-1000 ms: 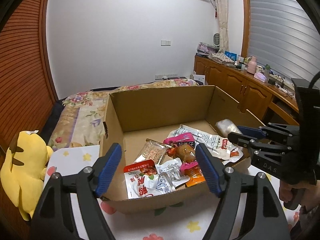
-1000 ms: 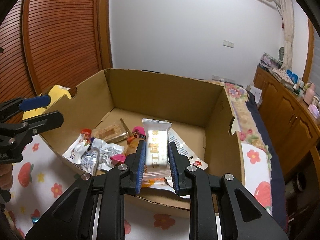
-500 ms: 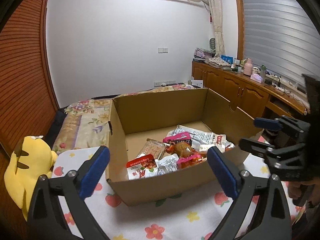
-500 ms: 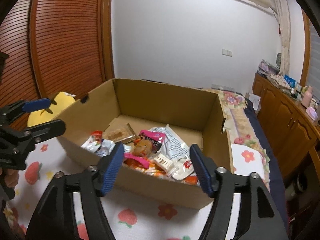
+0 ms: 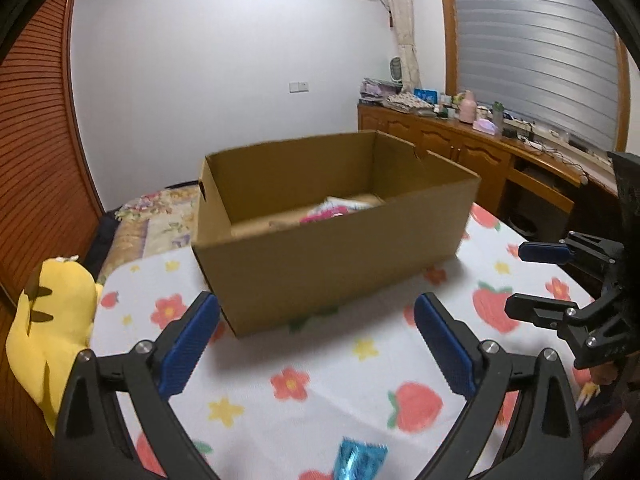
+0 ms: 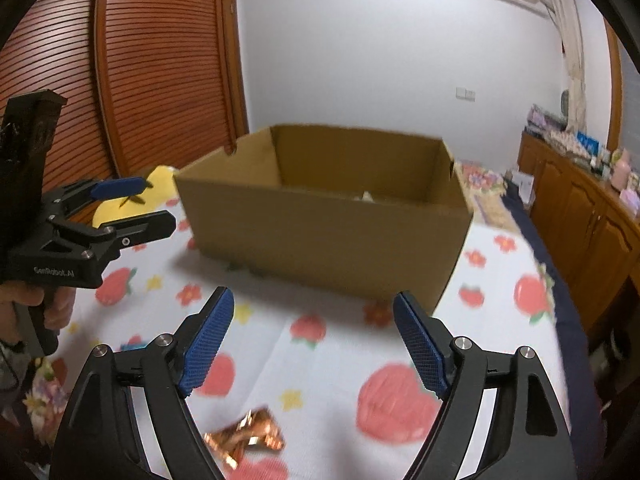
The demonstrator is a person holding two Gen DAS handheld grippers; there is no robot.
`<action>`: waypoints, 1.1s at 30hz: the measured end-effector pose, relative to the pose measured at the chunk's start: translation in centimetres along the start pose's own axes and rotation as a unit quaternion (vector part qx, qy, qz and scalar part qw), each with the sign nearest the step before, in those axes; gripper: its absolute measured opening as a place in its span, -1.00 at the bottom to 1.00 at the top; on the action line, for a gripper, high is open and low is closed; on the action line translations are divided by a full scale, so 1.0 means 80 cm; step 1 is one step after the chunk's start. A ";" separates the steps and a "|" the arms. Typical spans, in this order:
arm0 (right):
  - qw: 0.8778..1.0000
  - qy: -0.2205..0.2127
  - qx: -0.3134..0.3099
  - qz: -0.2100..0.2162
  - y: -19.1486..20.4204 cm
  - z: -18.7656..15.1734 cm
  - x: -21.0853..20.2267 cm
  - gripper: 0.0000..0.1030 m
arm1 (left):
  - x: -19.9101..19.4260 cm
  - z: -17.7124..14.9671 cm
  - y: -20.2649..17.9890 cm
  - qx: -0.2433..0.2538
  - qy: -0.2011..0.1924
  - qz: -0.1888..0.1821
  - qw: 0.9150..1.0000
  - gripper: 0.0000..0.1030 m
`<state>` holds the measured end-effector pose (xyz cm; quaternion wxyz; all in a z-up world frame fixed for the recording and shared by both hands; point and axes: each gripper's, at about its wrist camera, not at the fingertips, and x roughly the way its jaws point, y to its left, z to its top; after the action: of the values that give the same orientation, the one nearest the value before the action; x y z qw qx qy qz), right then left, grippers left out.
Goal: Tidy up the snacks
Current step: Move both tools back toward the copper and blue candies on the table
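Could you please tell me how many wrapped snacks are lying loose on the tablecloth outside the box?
2: a blue wrapper below the left gripper, a copper wrapper below the right gripper. Others may be hidden.

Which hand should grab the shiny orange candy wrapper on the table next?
Probably the right. The right gripper is open and empty, and the orange wrapper lies on the tablecloth just below its fingers. The left gripper, also open, has a blue wrapper nearer instead.
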<state>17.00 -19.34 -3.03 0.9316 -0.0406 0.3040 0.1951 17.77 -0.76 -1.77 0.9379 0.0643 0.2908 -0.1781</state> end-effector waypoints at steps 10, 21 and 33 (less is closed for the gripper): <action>0.999 0.040 0.003 0.016 0.016 -0.064 -0.006 0.62 | -0.020 -0.069 -0.021 0.005 0.047 -0.021 0.999 0.91; 0.997 0.071 0.012 0.040 0.032 -0.106 -0.004 0.56 | -0.015 -0.123 -0.016 -0.013 0.102 -0.022 0.994 0.63; 0.994 0.081 0.020 0.063 0.050 -0.116 0.005 0.55 | -0.007 -0.140 -0.007 -0.025 0.126 -0.027 0.991 0.02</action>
<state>10.60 -17.31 -10.61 0.8902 -0.0182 0.3846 0.2437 11.30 1.37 -10.67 0.8902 0.0550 0.4122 -0.1862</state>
